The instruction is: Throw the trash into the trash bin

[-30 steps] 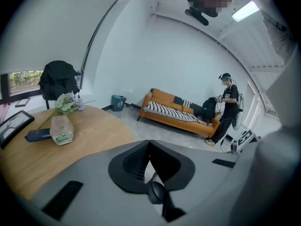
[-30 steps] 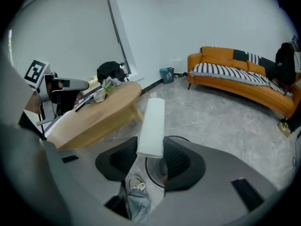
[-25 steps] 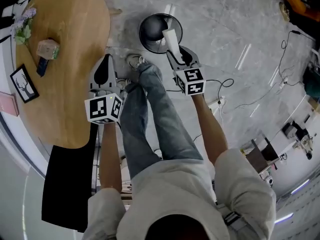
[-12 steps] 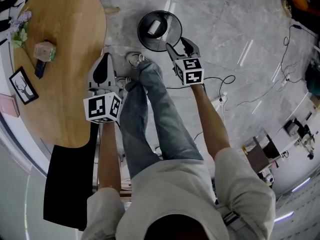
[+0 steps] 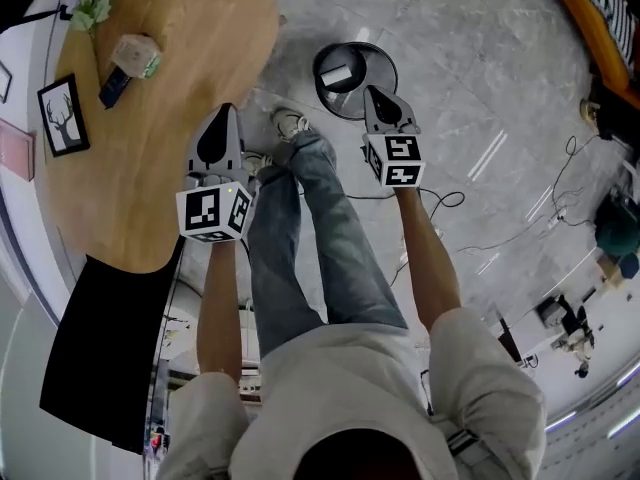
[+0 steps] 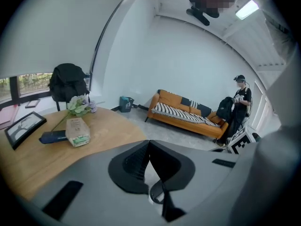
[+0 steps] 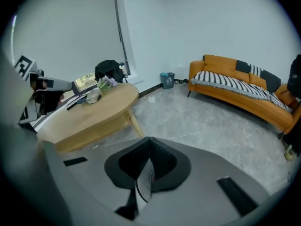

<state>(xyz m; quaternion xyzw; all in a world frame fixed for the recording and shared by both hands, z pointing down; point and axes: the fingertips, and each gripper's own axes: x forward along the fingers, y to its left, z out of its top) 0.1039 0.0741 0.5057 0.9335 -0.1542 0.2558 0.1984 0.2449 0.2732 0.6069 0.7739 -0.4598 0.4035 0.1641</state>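
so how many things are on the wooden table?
4 on the table: flowers at its far end, a beige pack beside them, a dark blue flat item next to the pack, a framed deer picture at the left edge. The left gripper may hide more.

I see the table (image 5: 190, 58) as pale wood, smooth and matt out to its rounded edge; the floor (image 5: 480, 68) is grey veined stone, polished enough to streak with light; the trash bin (image 5: 377, 66) is dark and smooth, plastic or metal I can't tell; the jeans (image 5: 330, 238) are blue denim cloth.
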